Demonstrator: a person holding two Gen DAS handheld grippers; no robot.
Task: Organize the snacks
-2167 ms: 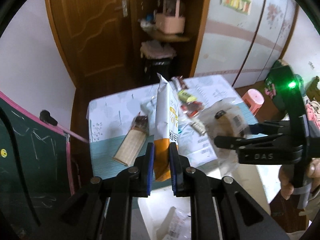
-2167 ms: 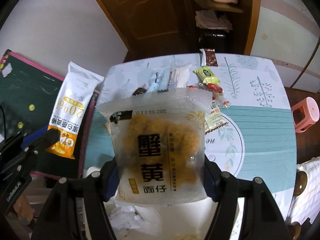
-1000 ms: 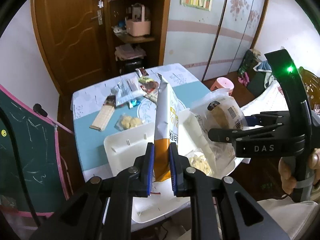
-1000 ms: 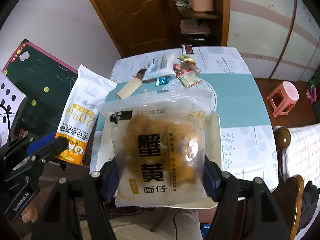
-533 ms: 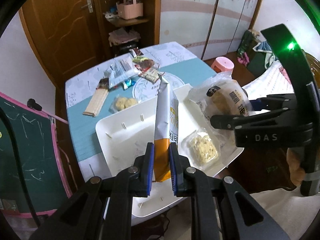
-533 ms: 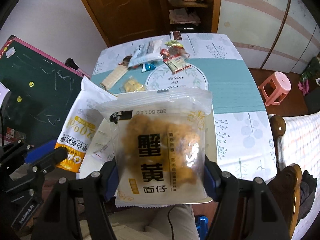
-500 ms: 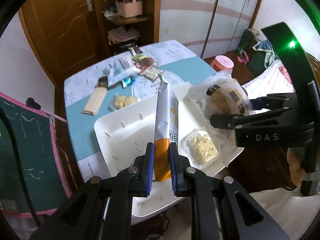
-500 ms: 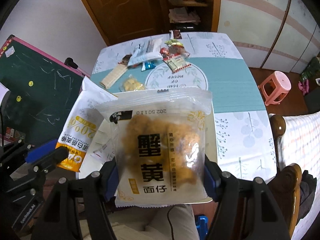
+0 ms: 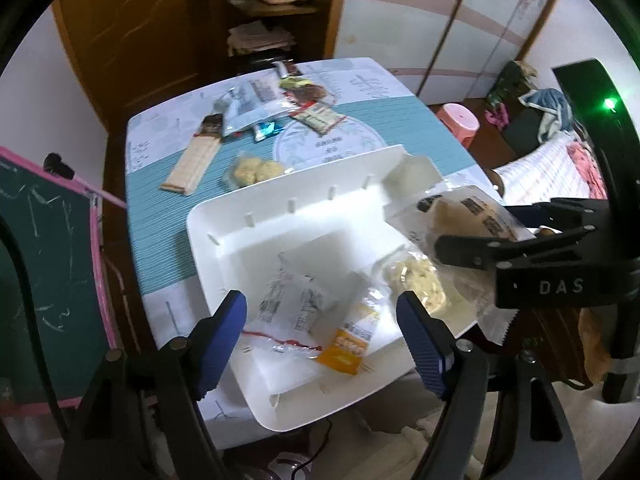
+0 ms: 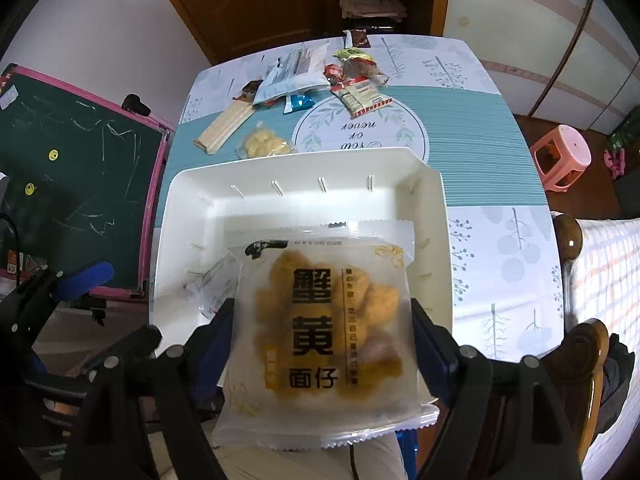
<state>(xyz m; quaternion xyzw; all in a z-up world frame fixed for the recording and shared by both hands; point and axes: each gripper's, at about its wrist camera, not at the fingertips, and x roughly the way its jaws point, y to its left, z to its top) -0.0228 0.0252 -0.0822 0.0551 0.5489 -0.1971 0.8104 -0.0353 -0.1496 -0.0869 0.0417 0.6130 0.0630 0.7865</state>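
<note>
Your right claw point(image 10: 322, 344) is pinching the crab-roe noodle snack pack point(image 10: 326, 320) by its two side edges, face toward the camera, long axis running up the frame. It hangs just above the near right part of the white tray point(image 10: 280, 168) — in the left wrist view the same pack point(image 9: 460, 216) sits at the right of the frame, over the tray's right end. The tray lies straight ahead of and below the pack, so the coming move looks like a plain lowering, not a reach.

Your left claw point(image 9: 322, 344) is spread wide and holds nothing. Between and just beyond its blue pads point(image 9: 224, 320) lies the orange-and-white pouch point(image 9: 352, 340) on the tray floor, near the tray's front rim, beside a clear wrapper with red trim point(image 9: 296, 308) and a clear bag of pale noodle clusters point(image 9: 416, 280).

The right claw is the one already over the free spot. I judge the space under the pack is partly taken by the noodle-cluster bag, so it may land on top of that unless you shift a little toward the far wall.

More snacks wait on the desk point(image 10: 460, 128) past the tray's far rim: a wafer bar point(image 10: 224, 124), a small bag of yellow puffs point(image 10: 264, 144), a white-and-blue pouch point(image 10: 292, 72) and red-wrapped pieces point(image 10: 356, 76) — all nearer the upper middle of the frame.
</note>
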